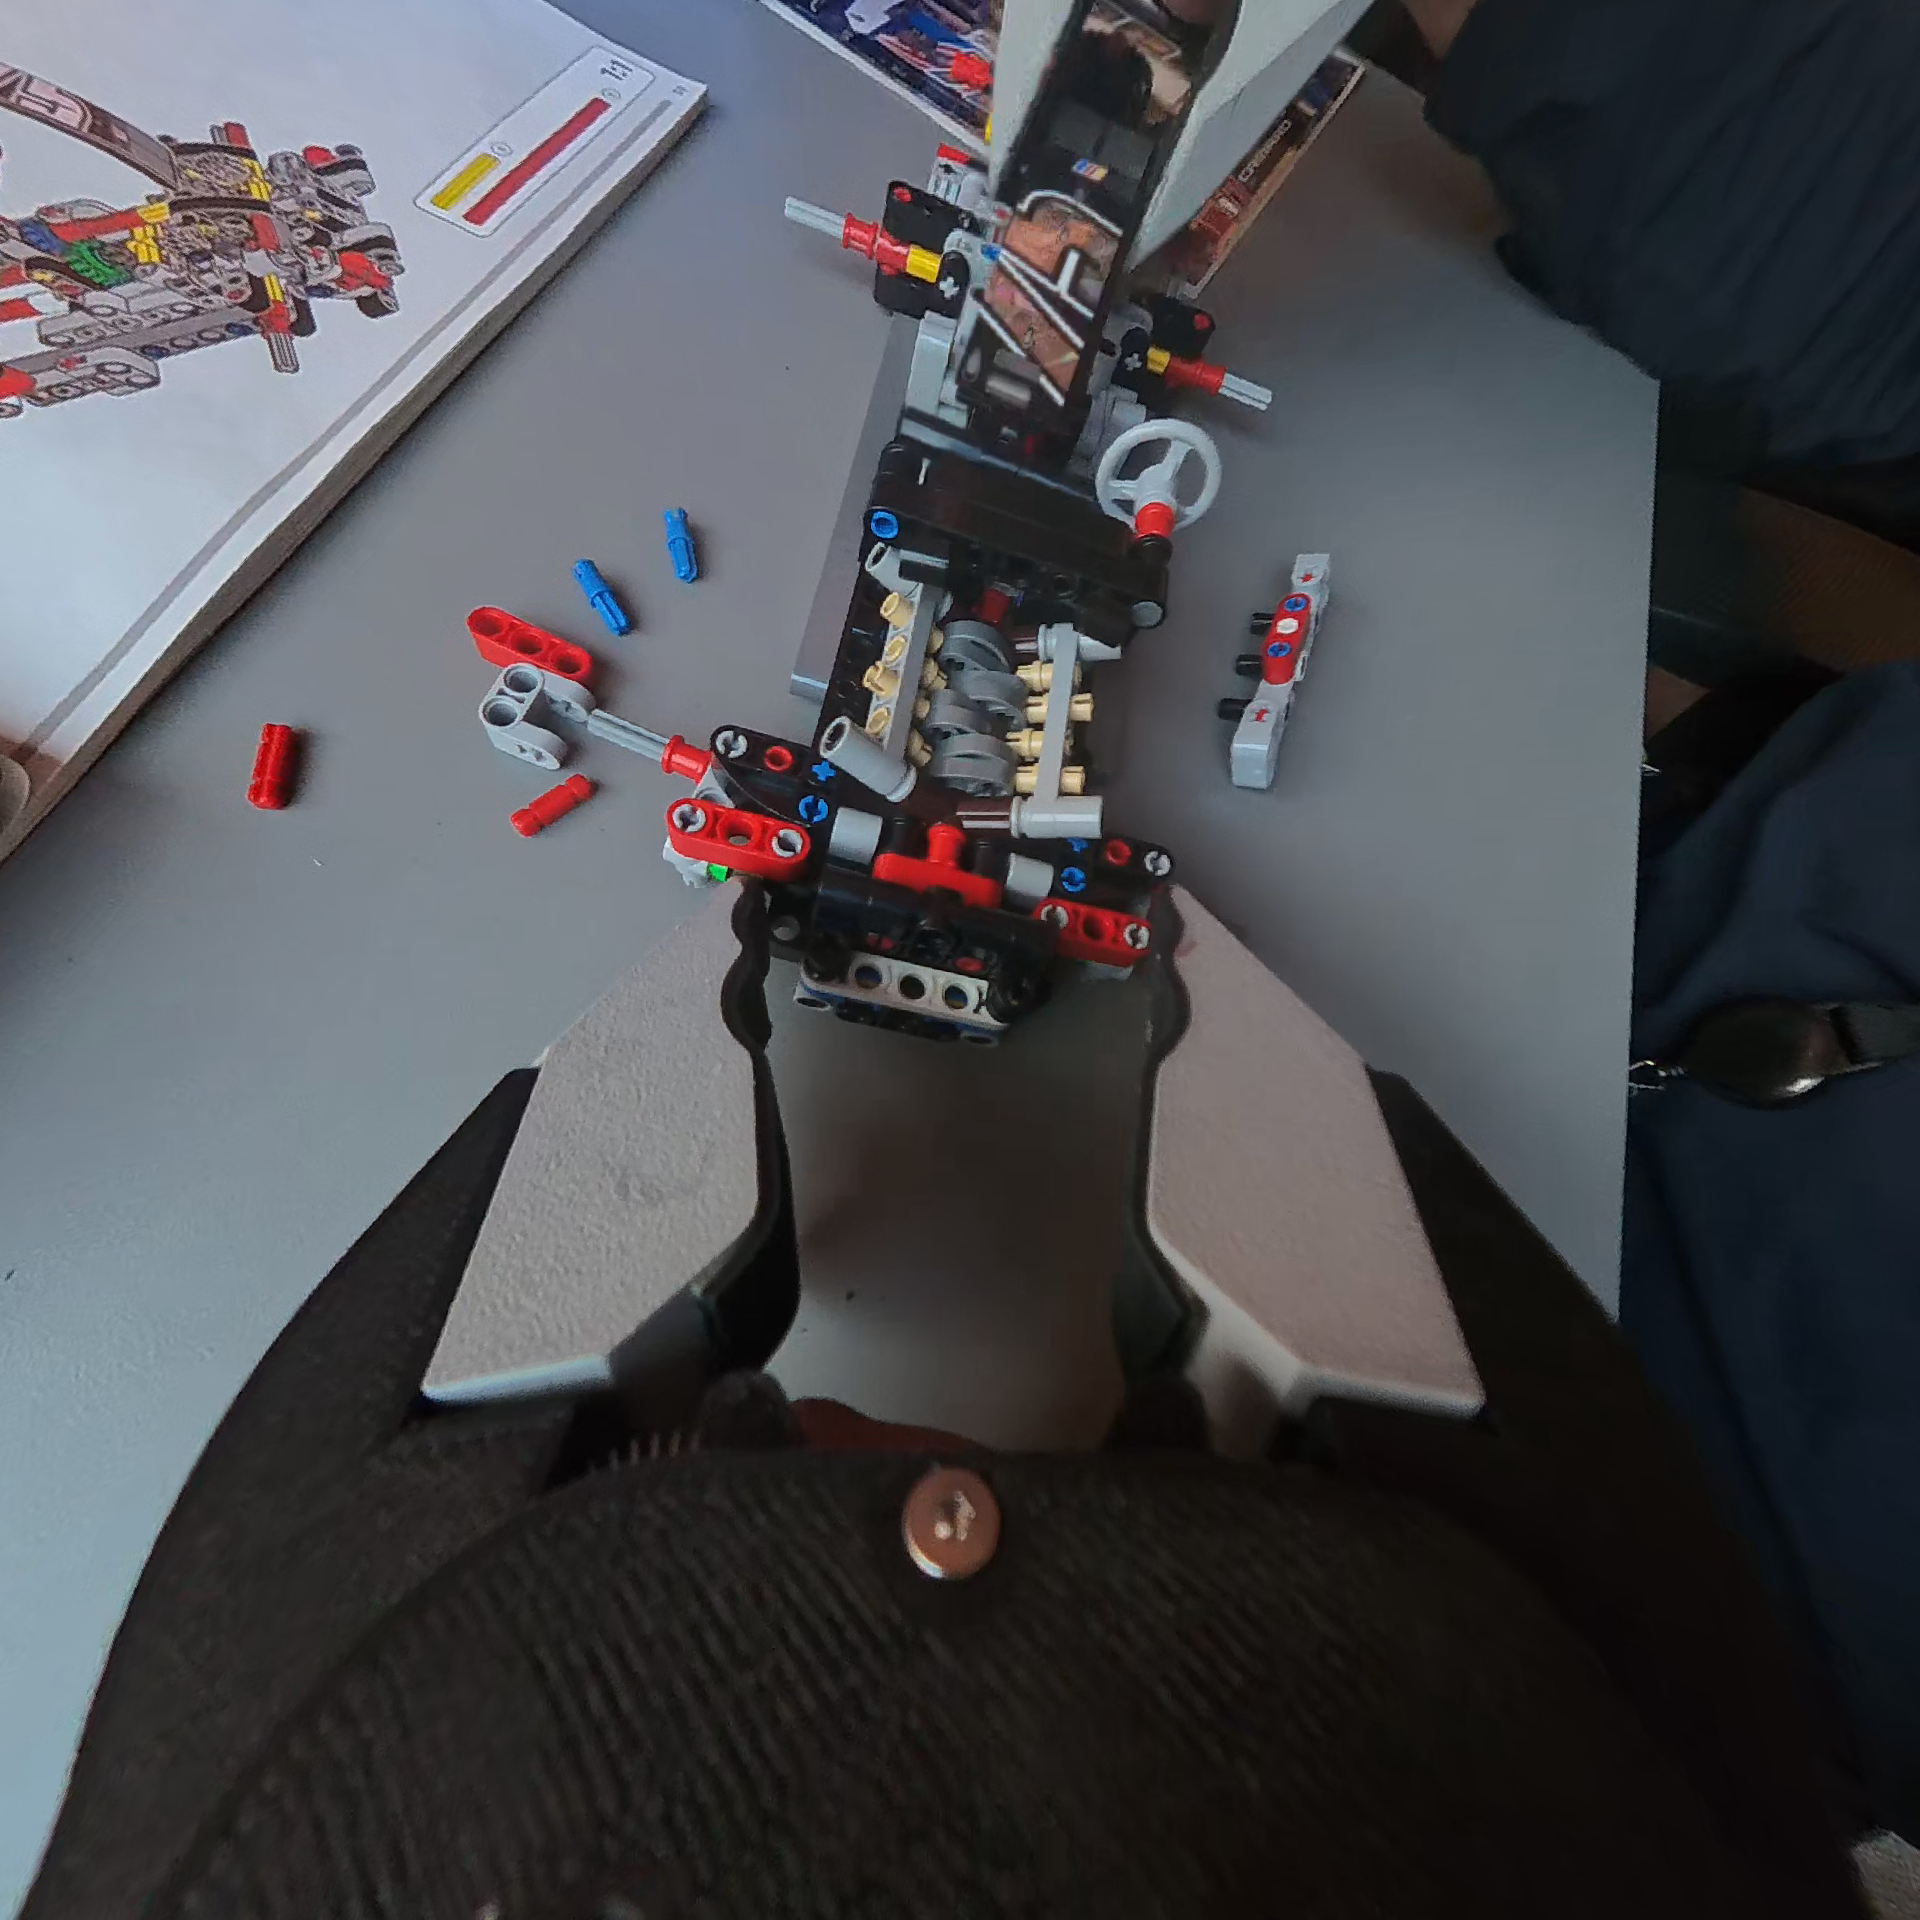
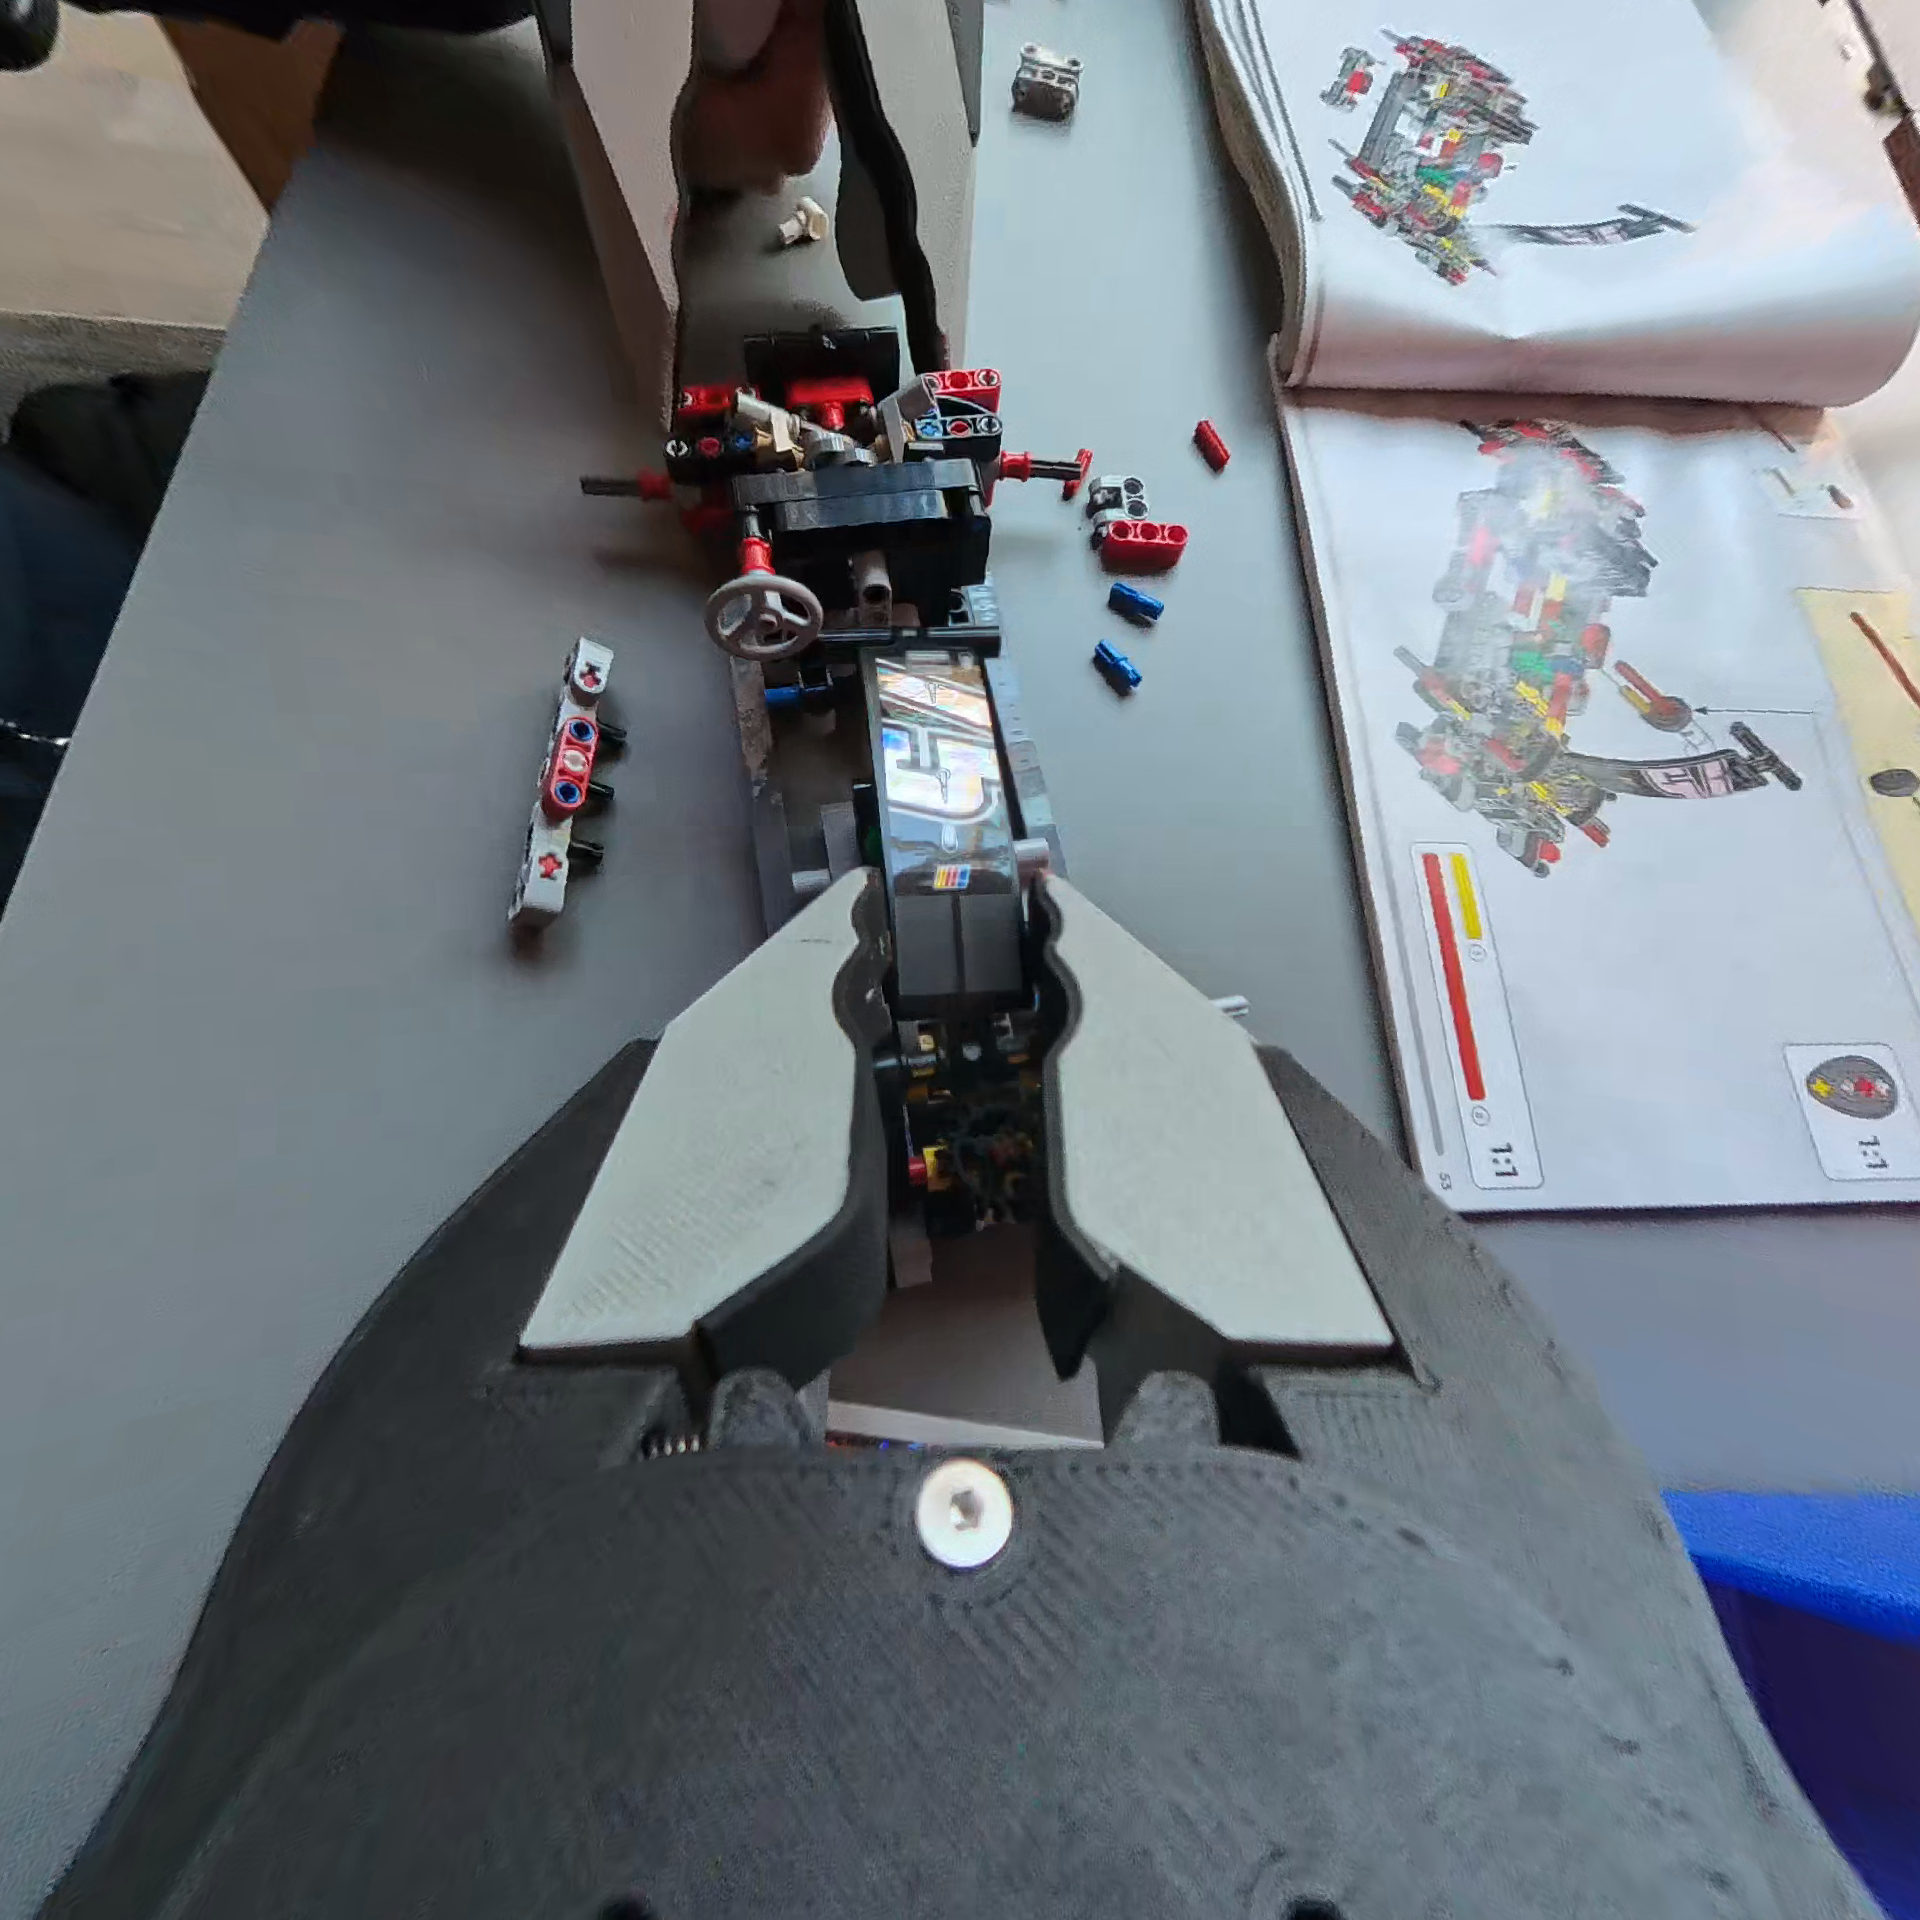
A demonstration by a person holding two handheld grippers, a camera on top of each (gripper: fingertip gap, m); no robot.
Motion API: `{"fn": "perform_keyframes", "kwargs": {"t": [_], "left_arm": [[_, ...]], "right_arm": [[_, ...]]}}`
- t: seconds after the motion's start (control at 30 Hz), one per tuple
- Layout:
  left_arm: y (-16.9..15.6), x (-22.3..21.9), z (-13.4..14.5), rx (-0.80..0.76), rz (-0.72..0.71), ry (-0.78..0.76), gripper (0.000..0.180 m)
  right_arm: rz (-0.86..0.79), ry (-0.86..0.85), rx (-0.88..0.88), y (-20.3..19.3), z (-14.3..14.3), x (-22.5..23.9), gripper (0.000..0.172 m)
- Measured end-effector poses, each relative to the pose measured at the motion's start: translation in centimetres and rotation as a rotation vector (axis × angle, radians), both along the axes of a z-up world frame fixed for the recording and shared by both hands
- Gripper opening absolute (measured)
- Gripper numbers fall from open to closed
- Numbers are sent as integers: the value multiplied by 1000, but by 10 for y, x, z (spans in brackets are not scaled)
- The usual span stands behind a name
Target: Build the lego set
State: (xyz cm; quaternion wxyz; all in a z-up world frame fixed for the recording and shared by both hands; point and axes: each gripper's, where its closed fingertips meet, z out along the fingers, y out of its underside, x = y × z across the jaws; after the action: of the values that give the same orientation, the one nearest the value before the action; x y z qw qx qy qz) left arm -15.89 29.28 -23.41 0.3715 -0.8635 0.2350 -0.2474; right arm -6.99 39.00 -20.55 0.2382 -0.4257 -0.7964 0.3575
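Gripping brick car chassis (image 1: 987,665) endwise

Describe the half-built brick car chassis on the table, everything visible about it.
The brick car chassis is a long plastic assembly of black, grey and red beams lying flat on the grey table. It has a grey steering wheel, tan pins beside grey gears mid-body, and a glossy black nose panel. The left tool brackets its wide rear end; the right tool is clamped on the narrow nose.

car model (image 1: 987,665): 1 | blue pins (image 1: 603,594): 2 | instruction booklet (image 1: 260,416): 1 | grippers (image 1: 951,935): 2 | steering wheel (image 1: 1156,475): 1
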Motion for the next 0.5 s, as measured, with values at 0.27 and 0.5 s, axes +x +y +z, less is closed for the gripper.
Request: {"fn": "perform_keyframes", "kwargs": {"t": [0.27, 0.5], "left_arm": [[0, 1, -1, -1, -3, 6, 72], [1, 0, -1, -4, -2, 9, 72]], "right_arm": [[36, 74, -176, -2, 15, 0, 23], [51, 58, -190, -4, 7, -3, 23]]}}
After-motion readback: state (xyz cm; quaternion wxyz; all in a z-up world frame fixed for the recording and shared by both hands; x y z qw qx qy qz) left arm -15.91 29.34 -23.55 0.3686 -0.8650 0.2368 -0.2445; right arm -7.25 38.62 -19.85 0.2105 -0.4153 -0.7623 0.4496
